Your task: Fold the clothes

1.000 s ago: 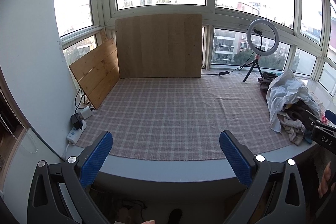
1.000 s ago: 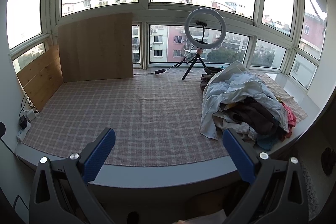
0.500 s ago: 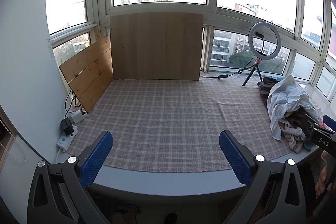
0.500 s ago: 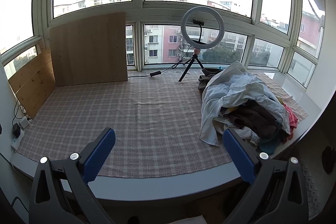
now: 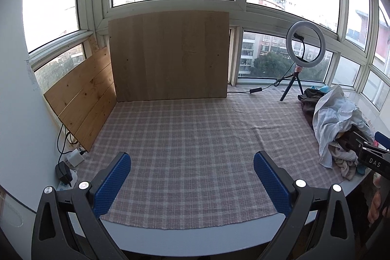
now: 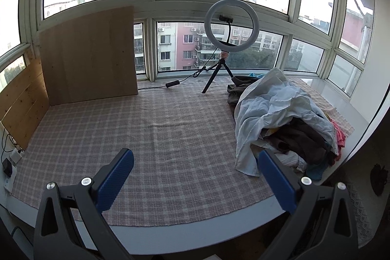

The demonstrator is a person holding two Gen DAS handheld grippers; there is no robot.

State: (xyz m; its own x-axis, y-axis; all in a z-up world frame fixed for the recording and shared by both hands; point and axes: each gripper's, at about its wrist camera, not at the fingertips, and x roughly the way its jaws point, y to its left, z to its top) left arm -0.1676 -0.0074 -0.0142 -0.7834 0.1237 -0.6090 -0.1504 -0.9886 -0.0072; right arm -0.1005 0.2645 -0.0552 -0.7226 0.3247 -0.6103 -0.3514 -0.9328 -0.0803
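A heap of clothes (image 6: 280,118) lies at the right end of a plaid cloth (image 6: 158,138) spread over the window platform; a pale blue-white garment covers darker brown pieces, with a pink one at its far side. The left wrist view shows the same heap of clothes (image 5: 334,118) at the right edge. My left gripper (image 5: 191,162) hovers open over the near edge of the plaid cloth (image 5: 190,150), holding nothing. My right gripper (image 6: 195,162) is open too, its right finger close to the heap's front. The right gripper's body pokes into the left wrist view at far right.
A ring light on a tripod (image 6: 228,45) stands at the back by the windows, its cable trailing left. Wooden boards (image 5: 168,55) lean against the back and left walls. A power strip with plugs (image 5: 67,169) lies at the left end. A person's hand (image 5: 376,206) shows at right.
Both grippers have moved forward and up over the platform, so the plaid cloth and clothes heap appear closer. Jaws stay open throughout.
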